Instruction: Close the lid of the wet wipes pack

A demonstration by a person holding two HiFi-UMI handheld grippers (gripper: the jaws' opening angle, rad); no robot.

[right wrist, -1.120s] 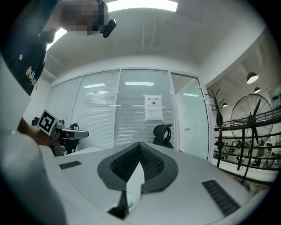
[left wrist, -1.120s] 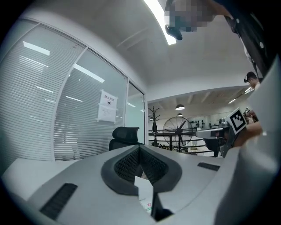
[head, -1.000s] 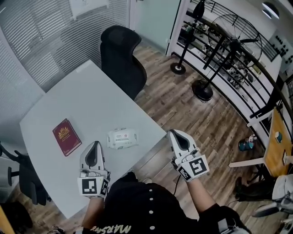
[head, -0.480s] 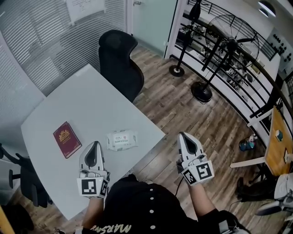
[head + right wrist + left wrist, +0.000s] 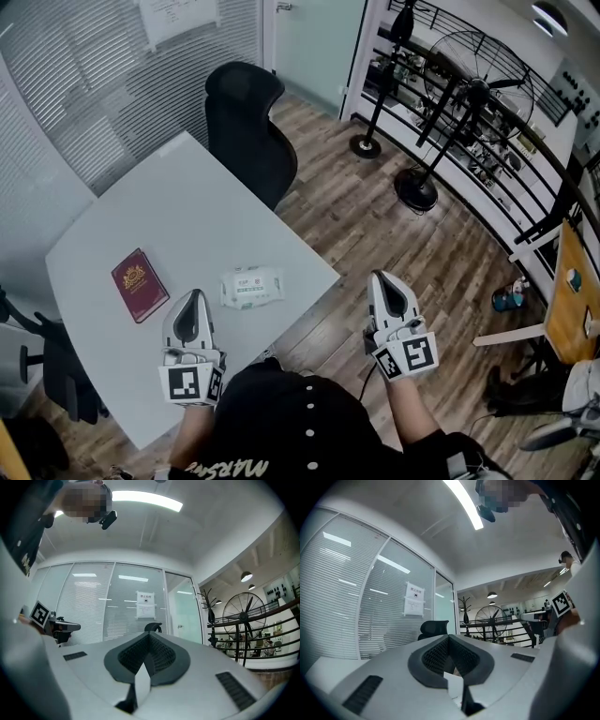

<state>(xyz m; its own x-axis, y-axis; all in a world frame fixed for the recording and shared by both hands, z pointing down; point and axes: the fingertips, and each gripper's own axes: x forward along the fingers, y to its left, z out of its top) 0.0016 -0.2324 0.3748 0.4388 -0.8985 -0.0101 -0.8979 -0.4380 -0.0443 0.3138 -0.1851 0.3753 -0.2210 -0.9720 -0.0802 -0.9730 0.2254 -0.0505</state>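
My left gripper (image 5: pixel 193 300) and right gripper (image 5: pixel 386 281) are both shut and empty, the left over the worktop (image 5: pixel 178 206) at lower left, the right off its edge at lower right. The pack (image 5: pixel 251 286) lies flat just up-right of the left one. I judge it light, soft and slidey, so I'd press down on its stiffer lid rather than pinch; there is bare room round it, but the worktop's edge is close on its right.
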